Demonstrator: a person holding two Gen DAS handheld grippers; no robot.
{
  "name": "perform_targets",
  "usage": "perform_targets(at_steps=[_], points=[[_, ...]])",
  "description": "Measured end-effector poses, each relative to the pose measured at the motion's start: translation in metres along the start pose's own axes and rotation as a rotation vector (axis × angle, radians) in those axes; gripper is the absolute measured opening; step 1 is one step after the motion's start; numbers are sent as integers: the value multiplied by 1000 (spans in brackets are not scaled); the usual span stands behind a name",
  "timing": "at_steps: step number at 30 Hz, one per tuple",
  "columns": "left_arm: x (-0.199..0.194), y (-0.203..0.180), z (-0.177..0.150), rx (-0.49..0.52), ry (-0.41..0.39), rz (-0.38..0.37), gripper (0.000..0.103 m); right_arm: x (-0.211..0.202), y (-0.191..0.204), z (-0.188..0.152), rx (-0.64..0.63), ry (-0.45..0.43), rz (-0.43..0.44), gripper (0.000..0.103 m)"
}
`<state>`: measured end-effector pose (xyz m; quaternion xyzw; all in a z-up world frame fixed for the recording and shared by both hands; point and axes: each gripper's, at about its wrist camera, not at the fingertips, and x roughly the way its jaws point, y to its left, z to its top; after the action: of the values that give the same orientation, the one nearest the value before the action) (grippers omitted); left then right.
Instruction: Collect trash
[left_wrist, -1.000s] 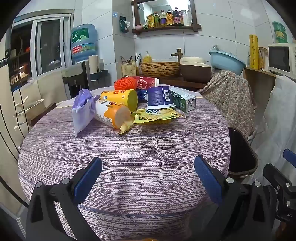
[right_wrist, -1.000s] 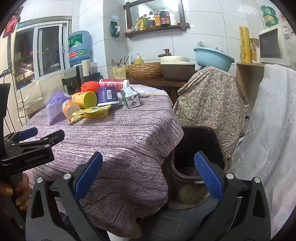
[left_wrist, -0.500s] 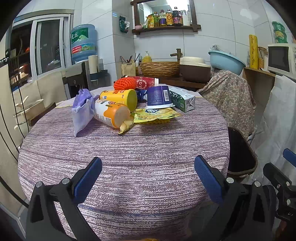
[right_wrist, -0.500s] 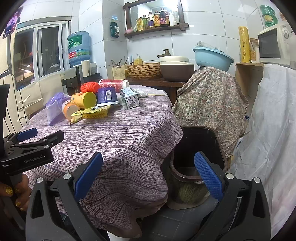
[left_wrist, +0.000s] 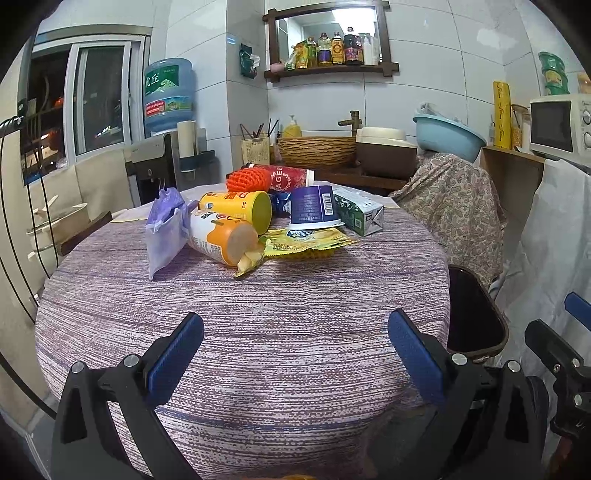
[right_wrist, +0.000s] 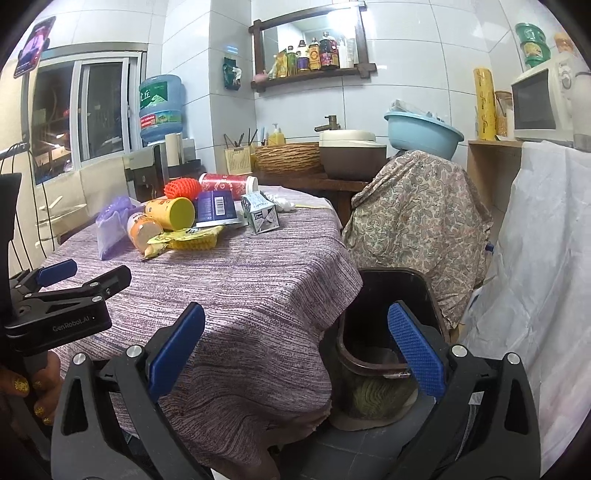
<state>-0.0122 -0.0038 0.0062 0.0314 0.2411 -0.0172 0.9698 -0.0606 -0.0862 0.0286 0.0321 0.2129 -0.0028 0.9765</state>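
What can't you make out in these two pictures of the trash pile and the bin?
- Bin inside: the right wrist view shows only a dark hollow, with the right gripper across its front.
- Bin in the left wrist view: the tablecloth hides its near side.
- Blue wrapper: mostly hidden behind the yellow can and purple cup.
- Cup label text: too small.

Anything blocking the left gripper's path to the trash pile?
Nothing visible. The left gripper is open over bare tablecloth, and the trash pile lies straight ahead. The bin sits clear beside the table's right edge.
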Motion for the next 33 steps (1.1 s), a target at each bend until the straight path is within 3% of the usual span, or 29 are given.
perform_targets(at_steps=[14, 33], points=[[-17, 3, -4, -24, -62, 34, 98, -21, 3, -3, 4, -79, -14, 98], [-23, 4, -5, -31, -87, 27, 98, -25, 7, -2, -7, -87, -15, 98]])
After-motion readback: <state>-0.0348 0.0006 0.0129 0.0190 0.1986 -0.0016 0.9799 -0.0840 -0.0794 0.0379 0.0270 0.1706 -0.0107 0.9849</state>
